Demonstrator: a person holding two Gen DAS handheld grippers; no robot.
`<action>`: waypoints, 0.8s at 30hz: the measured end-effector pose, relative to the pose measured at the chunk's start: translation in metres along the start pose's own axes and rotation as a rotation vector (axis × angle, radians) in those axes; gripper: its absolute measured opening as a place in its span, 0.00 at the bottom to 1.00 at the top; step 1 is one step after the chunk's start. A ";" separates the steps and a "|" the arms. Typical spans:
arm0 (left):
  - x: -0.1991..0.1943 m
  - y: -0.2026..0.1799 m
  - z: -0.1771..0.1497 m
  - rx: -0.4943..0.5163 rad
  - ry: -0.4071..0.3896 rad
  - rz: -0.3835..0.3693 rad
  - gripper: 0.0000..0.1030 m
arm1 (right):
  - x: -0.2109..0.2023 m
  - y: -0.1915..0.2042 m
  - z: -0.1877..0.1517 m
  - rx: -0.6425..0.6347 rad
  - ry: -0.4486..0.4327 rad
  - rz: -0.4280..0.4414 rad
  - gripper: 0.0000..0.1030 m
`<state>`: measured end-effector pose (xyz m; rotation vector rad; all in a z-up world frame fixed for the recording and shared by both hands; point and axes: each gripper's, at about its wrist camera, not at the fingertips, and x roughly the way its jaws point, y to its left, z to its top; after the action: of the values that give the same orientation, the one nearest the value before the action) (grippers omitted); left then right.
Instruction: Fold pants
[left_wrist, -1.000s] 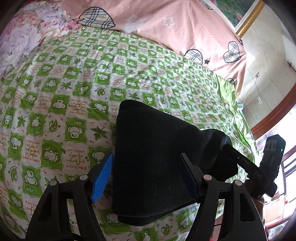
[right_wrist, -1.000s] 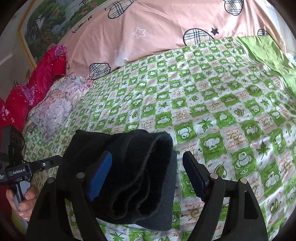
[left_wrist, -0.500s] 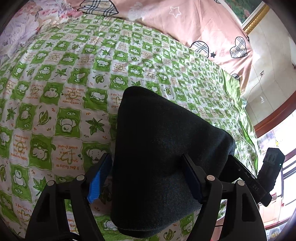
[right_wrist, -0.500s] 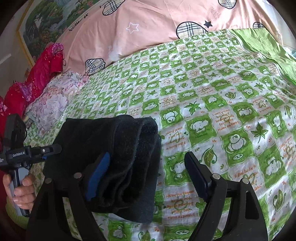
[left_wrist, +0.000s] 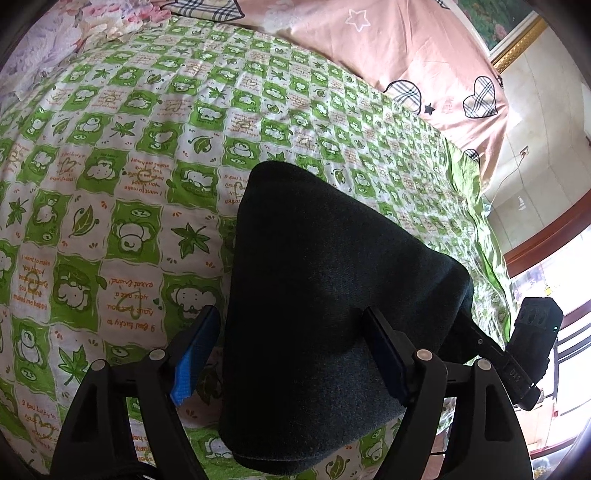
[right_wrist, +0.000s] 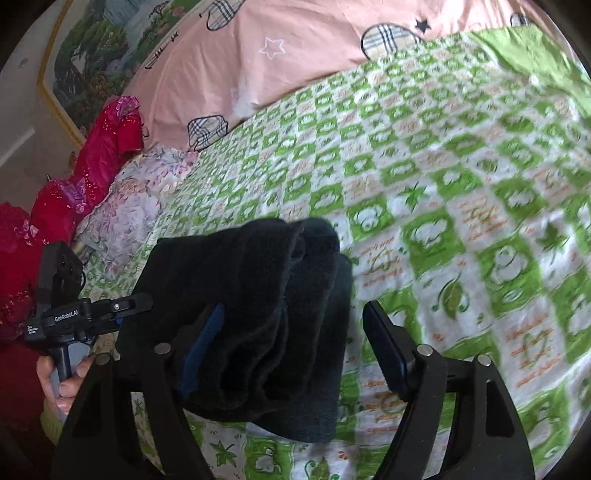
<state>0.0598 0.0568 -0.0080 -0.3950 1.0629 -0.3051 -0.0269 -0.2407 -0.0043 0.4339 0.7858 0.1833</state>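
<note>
A: Biggest first — the bed (left_wrist: 122, 155) with its green checked sheet. What sits on it?

B: The pants (left_wrist: 325, 295), dark and already folded into a thick bundle near the front edge of the bed, lying between the two tools.

A: How would they handle?

B: Soft and floppy, I'd judge, a fleecy fabric — light, nothing breakable, but the stacked layers (right_wrist: 295, 302) could slide apart. Best pinched through every layer at the open edges, not on the rounded fold.

A: And the tongs?

B: The left tongs (left_wrist: 291, 354) stand apart, straddling the bundle without squeezing it. The right tongs (right_wrist: 291, 347) are apart too; the blue finger (right_wrist: 201, 350) looks tucked among the folds, the other finger (right_wrist: 384, 354) over bare sheet.
</note>
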 end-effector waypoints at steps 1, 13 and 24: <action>0.002 0.001 -0.001 0.001 0.001 0.004 0.78 | 0.002 -0.003 -0.002 0.016 0.008 0.016 0.71; 0.017 -0.005 -0.005 0.039 -0.003 0.006 0.56 | 0.003 0.003 -0.006 -0.007 0.022 0.042 0.57; 0.009 -0.007 -0.008 0.040 -0.025 -0.021 0.42 | 0.004 -0.001 -0.006 0.043 0.013 0.075 0.53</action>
<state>0.0563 0.0458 -0.0154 -0.3735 1.0270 -0.3391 -0.0287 -0.2385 -0.0108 0.5041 0.7878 0.2397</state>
